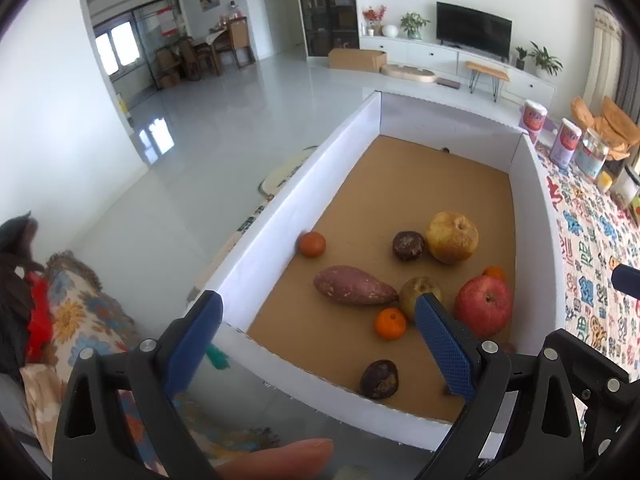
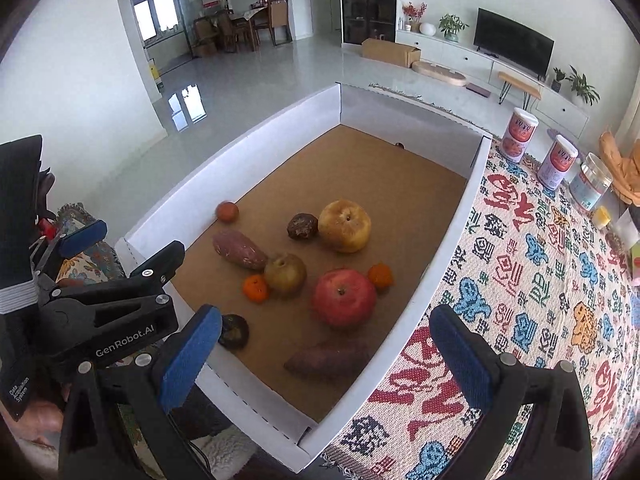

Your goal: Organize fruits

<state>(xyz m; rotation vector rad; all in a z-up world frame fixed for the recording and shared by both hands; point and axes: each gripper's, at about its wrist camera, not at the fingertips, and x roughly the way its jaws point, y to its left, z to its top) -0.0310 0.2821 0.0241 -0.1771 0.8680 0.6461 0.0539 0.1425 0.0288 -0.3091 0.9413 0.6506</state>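
Fruits loose in box (cardboard floor); left gripper, right gripper spread wide, holding nothing.

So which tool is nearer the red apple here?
Left. The left tool hangs open over the box's near end, one finger just beside the red apple. The right tool, also open, straddles the box's right wall, farther back.
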